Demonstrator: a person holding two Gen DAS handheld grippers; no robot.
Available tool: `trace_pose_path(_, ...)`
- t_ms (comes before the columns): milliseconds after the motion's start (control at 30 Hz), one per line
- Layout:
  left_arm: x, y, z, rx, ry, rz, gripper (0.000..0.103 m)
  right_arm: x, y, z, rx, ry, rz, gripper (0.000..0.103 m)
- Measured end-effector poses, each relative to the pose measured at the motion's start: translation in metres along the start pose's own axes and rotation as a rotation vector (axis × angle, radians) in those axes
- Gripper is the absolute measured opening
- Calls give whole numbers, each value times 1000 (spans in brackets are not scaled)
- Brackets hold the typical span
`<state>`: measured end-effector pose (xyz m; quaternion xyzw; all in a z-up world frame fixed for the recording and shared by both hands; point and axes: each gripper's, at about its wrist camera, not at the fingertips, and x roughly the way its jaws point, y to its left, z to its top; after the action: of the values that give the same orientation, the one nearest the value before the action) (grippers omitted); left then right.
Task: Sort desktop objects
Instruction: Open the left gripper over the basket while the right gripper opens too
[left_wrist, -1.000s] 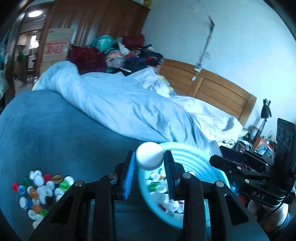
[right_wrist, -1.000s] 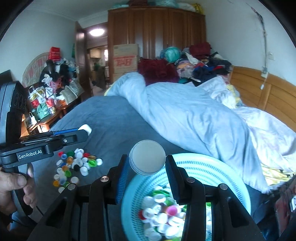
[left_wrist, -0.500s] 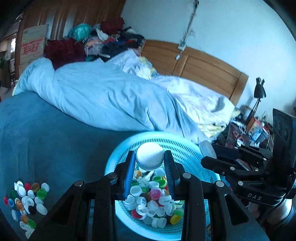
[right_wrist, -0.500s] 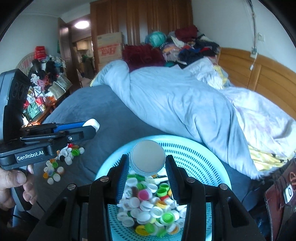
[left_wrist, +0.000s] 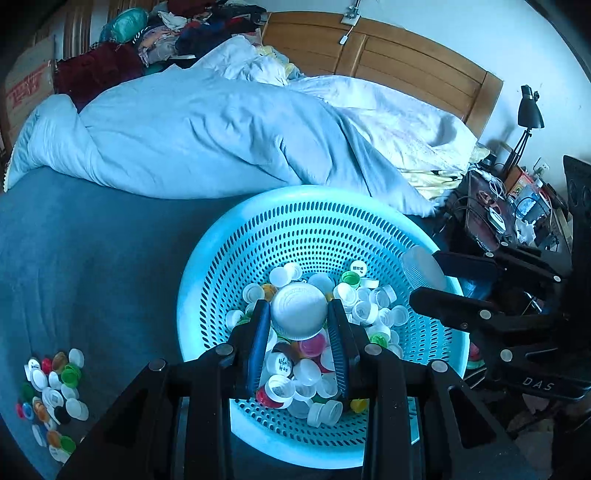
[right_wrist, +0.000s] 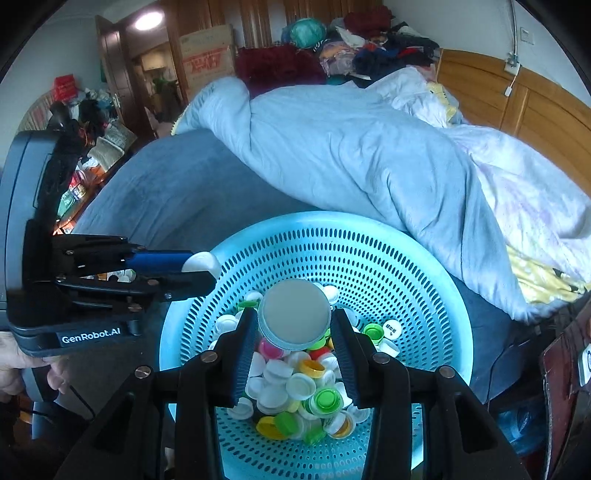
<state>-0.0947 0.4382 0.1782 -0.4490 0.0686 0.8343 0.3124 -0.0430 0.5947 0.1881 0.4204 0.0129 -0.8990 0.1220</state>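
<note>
A white cap (left_wrist: 299, 312) is clamped between the fingers of the left gripper (left_wrist: 298, 321), its domed top turned toward the camera. It is held above the heap of bottle caps (left_wrist: 314, 354) that lies in the light-blue perforated basket (left_wrist: 258, 236). A larger grey-white lid (right_wrist: 294, 314) is grasped by the right gripper (right_wrist: 293, 325), its flat face turned toward the lens and its ribbed edge pressed by both pads; it too hangs over the caps inside the basket. In the right wrist view the left gripper is seen coming in over the basket's left rim, with a hand (right_wrist: 14, 360) on its grip at the picture's left edge. In the left wrist view the right gripper reaches in over the basket's right rim.

The basket is set on the dark blue blanket (left_wrist: 92, 258) at the near edge of the bed. A smaller cluster of loose caps (left_wrist: 51, 395), white, green, red and orange, lies on the blanket near its left edge, well apart from the basket. A crumpled pale-blue duvet (left_wrist: 207, 136) is spread across the bed just behind the basket.
</note>
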Motion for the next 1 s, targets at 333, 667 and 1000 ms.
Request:
trace_pose_path(333, 5, 2, 6, -22, -6, -11, 37, 4, -2, -3, 9, -4, -1, 49)
trace_pose_path(667, -13, 13, -2, -33, -75, -9, 63, -16, 9, -3, 24, -109, 10, 77)
trace_pose_path(1000, -97, 165, -160, -296, -245, 198, 67, 2, 99, -48, -118, -143, 143, 79)
